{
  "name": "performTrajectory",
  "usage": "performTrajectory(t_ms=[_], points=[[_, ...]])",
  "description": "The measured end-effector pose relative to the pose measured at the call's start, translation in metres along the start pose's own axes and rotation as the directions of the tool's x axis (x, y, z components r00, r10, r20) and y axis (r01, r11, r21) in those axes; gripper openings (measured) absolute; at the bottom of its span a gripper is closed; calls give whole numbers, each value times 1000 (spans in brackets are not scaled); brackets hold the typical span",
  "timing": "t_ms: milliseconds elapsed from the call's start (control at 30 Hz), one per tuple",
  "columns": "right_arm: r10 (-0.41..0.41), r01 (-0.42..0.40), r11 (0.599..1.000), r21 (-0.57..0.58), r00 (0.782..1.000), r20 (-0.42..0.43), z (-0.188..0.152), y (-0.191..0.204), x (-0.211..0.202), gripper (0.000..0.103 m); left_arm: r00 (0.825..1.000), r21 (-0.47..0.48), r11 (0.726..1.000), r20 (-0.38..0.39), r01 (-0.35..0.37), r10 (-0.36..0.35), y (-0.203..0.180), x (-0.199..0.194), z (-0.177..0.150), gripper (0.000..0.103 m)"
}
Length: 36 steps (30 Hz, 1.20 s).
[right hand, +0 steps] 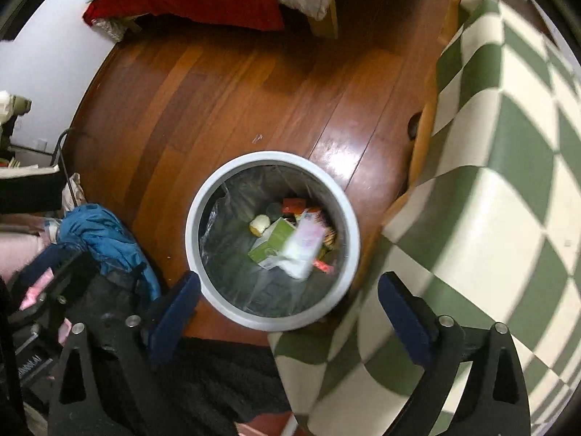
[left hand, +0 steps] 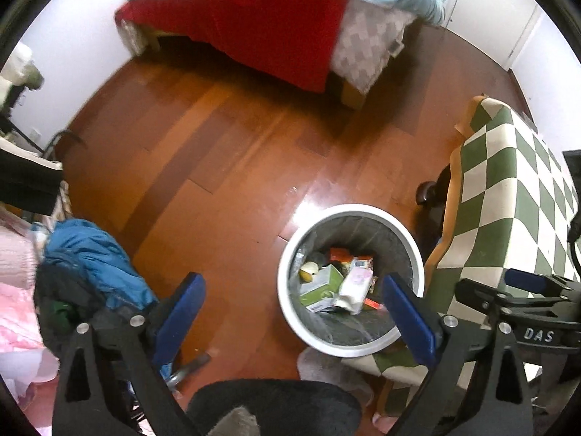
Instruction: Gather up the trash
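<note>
We hold both the left gripper point(left hand: 290, 312) and right gripper point(right hand: 288, 312) spread and empty above the bin point(right hand: 203, 196), trash point(right hand: 290, 241) inside, wedged between checkered cloth point(right hand: 508, 218) and blue jacket point(right hand: 98, 232).

Your left gripper point(left hand: 292, 312) has two matte black triangular finger arms with cut-out slots, each tipped with a blue pad point(left hand: 179, 312) and pinned by round silver screws point(left hand: 138, 320). Your right gripper point(right hand: 288, 314) is built the same: black arms, blue pads, silver screws. Its black body carries white "DAS" lettering point(left hand: 538, 335).
</note>
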State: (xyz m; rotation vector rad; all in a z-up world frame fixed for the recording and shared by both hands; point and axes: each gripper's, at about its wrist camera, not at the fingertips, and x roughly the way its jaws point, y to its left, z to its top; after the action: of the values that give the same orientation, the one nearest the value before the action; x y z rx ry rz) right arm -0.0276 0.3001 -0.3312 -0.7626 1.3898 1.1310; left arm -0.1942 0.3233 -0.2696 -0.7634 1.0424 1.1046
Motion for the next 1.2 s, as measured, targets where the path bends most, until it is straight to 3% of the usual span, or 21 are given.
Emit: performTrajectory(t_ms=[200,733,1200], points=[[-35,38,998,-43,997,66,-32,1,-57,103,999,7,1000,53,-11,10,-5,-47,-13,100],[121,-99,990,-100,964,236,-114,-2,-226,103,977,39,995,189,95,-101,-21,-184,-45,100],[259,-218,960,-176,929,263,-161,10,-324,103,940,52,971,242,234,-240,-17,-268,-59,100]])
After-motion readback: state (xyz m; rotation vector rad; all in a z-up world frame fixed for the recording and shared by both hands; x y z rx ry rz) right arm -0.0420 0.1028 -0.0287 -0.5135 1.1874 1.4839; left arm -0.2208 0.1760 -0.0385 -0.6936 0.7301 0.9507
